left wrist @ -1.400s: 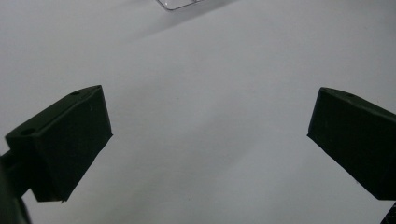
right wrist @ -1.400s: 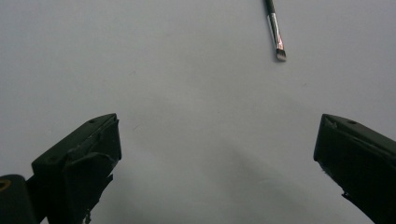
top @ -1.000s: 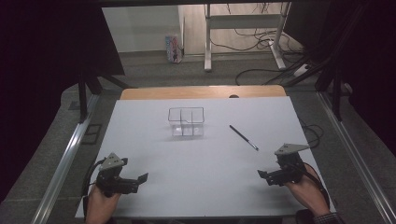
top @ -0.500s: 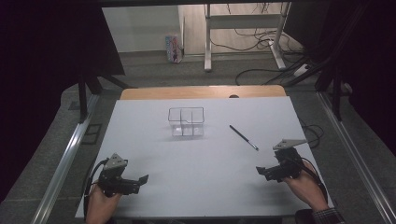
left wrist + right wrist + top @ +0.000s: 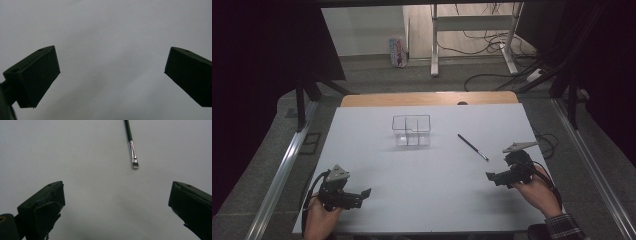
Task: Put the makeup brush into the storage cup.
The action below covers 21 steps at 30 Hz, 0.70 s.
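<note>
A thin black brush (image 5: 473, 147) with a silver ferrule lies on the white table (image 5: 372, 155), right of centre; in the right gripper view the brush (image 5: 131, 145) points its flat tip toward me. My right gripper (image 5: 493, 176) hovers open a little short of that tip, jaws wide apart and empty (image 5: 115, 202). A clear plastic organiser box (image 5: 411, 130) with compartments stands at mid-table. My left gripper (image 5: 362, 194) rests open near the front left edge, and its jaws (image 5: 111, 75) frame bare white table.
A wooden strip (image 5: 427, 98) borders the table's far edge. Metal rails (image 5: 282, 170) run along both sides. Behind, on the floor, stand a desk frame (image 5: 472, 30), cables and a small carton (image 5: 397, 51).
The right gripper has shifted slightly forward and left toward the brush. The left gripper has barely moved.
</note>
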### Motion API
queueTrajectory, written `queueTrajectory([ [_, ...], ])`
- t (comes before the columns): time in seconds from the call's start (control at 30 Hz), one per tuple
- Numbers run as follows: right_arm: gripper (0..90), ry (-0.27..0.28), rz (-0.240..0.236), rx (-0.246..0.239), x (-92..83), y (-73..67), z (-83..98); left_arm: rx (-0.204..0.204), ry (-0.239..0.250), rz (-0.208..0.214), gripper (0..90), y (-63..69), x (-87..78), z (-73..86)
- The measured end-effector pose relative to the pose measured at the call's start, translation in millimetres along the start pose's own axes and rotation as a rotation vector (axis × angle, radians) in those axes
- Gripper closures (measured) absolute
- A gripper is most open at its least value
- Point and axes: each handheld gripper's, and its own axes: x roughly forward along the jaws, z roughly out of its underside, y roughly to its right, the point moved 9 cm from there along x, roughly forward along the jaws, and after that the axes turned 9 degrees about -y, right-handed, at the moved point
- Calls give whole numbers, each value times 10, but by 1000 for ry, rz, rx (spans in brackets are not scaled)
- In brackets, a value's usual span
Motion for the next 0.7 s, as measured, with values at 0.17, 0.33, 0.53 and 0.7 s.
queueTrajectory([
  [0.17, 0, -17, -3, 5, 22, 13, -49, 2, -2, -2, 0, 4, 4, 0],
  [0.33, 0, -36, -6, 2, 69, 31, -101, 2, -2, -2, 0, 3, 4, 0],
  [0.53, 0, -79, -2, -29, 116, 55, -141, -1, -11, 2, 0, 5, 12, 6],
  [0.7, 9, -113, 3, -37, 170, 95, -167, -4, -9, 4, 0, 5, 11, 3],
])
